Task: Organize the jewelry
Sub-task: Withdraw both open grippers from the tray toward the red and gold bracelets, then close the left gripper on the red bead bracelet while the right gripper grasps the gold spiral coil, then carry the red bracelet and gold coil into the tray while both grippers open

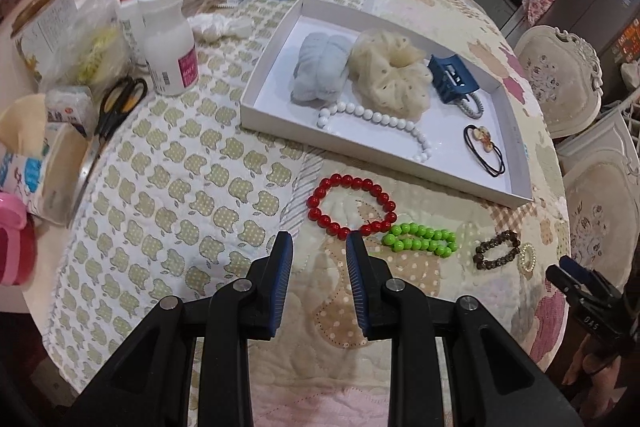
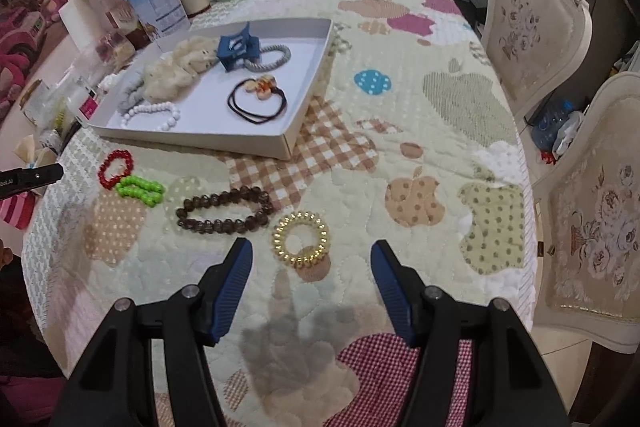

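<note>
The left claw (image 1: 319, 239) is hanging released and empty over the quilted bench (image 1: 180, 187), its jaws standing apart with only cloth between them. The red bead bracelet (image 1: 352, 205) is lying just ahead of its tips, a touch to the right-hand finger's side, its nearest beads almost at that fingertip; the ring is stretching longer across the claw than away from it. The green bead bracelet (image 1: 420, 238) is sitting right of the red one, touching it or nearly so.

The right claw (image 2: 312, 249) is also standing released, wider, holding nothing. The gold coil hair tie (image 2: 301, 239) is resting just ahead, between its two fingers' lines. The brown bead bracelet (image 2: 226, 209) is lying ahead and to the left, long axis running across. So the left claw is nearer the red and green bracelets, the right nearer the coil and the brown beads.

The white tray (image 1: 256, 87), already holding scrunchies, white beads, a blue clip and hair ties, is waiting farther ahead of both claws.

Readable writing is scarce: the other claw's body in the left view is showing letters like "DAS"; the tin labels are too blurred.
</note>
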`<action>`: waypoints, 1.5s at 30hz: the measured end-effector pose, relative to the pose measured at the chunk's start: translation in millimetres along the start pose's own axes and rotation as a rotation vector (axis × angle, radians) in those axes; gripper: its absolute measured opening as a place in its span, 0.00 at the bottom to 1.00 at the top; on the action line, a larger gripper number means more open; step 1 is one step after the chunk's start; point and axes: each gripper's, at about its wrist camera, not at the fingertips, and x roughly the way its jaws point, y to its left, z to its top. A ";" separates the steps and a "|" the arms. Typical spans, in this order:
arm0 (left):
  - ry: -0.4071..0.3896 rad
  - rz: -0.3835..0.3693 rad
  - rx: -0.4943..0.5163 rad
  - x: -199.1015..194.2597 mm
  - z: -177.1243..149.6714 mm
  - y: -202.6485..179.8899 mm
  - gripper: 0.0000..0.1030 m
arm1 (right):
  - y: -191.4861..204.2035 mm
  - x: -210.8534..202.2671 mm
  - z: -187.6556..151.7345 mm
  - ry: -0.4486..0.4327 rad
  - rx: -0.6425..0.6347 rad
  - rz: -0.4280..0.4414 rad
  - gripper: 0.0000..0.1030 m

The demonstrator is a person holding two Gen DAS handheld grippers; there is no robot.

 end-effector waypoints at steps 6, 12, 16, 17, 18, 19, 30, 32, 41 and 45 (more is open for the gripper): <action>0.026 -0.007 -0.016 14.4 5.4 0.1 0.18 | -6.0 19.3 1.0 0.026 0.002 -0.014 0.52; 0.048 0.012 -0.026 32.2 15.4 -2.5 0.21 | -4.4 31.2 8.0 0.041 -0.022 -0.019 0.46; 0.054 0.055 -0.005 44.6 20.6 -7.4 0.21 | -2.4 39.0 11.5 0.053 -0.038 -0.024 0.41; 0.055 0.073 0.006 48.2 21.8 -9.6 0.21 | -1.6 41.5 12.3 0.057 -0.043 -0.025 0.40; 0.056 0.089 0.017 51.2 22.5 -11.5 0.21 | -1.6 43.1 12.5 0.060 -0.048 -0.025 0.37; 0.057 0.101 0.024 53.3 23.0 -12.4 0.21 | -0.7 45.2 12.7 0.062 -0.056 -0.028 0.35; 0.021 0.151 0.075 68.4 29.7 -15.6 0.02 | -7.2 45.5 18.3 0.034 -0.055 0.000 0.11; 0.031 0.101 0.057 65.9 31.6 -11.3 0.00 | -10.2 40.2 19.8 0.016 -0.037 0.016 0.10; -0.050 0.029 0.080 12.7 40.7 -22.2 0.00 | -10.1 7.5 33.4 -0.052 -0.036 0.058 0.10; -0.089 0.005 0.100 -12.3 52.6 -34.4 0.00 | -5.2 -5.3 42.1 -0.077 -0.041 0.080 0.10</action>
